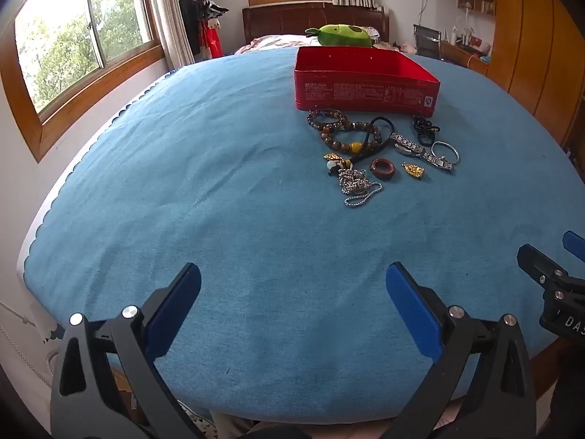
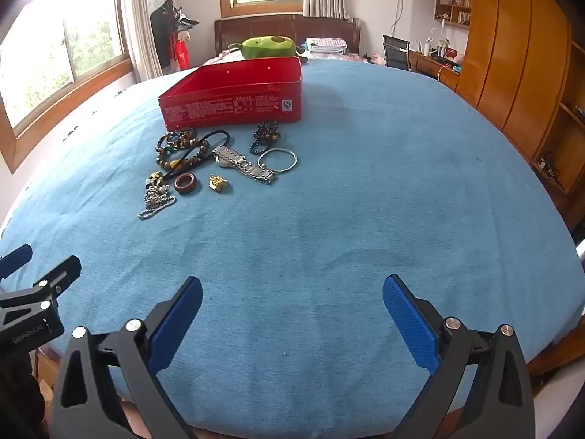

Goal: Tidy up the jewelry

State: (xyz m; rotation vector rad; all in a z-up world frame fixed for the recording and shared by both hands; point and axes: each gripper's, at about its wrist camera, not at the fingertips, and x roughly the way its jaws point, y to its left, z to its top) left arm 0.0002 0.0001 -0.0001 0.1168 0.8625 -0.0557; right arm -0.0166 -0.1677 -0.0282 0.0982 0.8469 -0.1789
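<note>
The jewelry lies in 1 loose cluster on the blue cloth [image 1: 219, 190], directly in front of the near wall of the red tin [image 1: 365, 91], which stands open-topped with nothing visible inside. Nearest the tin are the brown bead bracelets [image 1: 347, 131], overlapped by a black cord [image 1: 376, 135], and a dark bead string [image 1: 426, 130] to the right. In the middle row sit a metal watch [image 1: 420, 152] and a thin silver bangle [image 1: 445, 152], the bangle touching the watch band. Nearest the camera are a brown ring [image 1: 382, 169], a gold pendant [image 1: 415, 171], a second gold charm [image 1: 332, 157] and a silver ball chain [image 1: 356, 186].

The left gripper [image 1: 292, 307] hangs over bare cloth, well apart from the cluster, jaws fully spread and empty. The right gripper [image 2: 292, 314] is likewise fully spread, empty, over bare cloth. A green plush toy [image 1: 343, 34] lies behind the tin.
</note>
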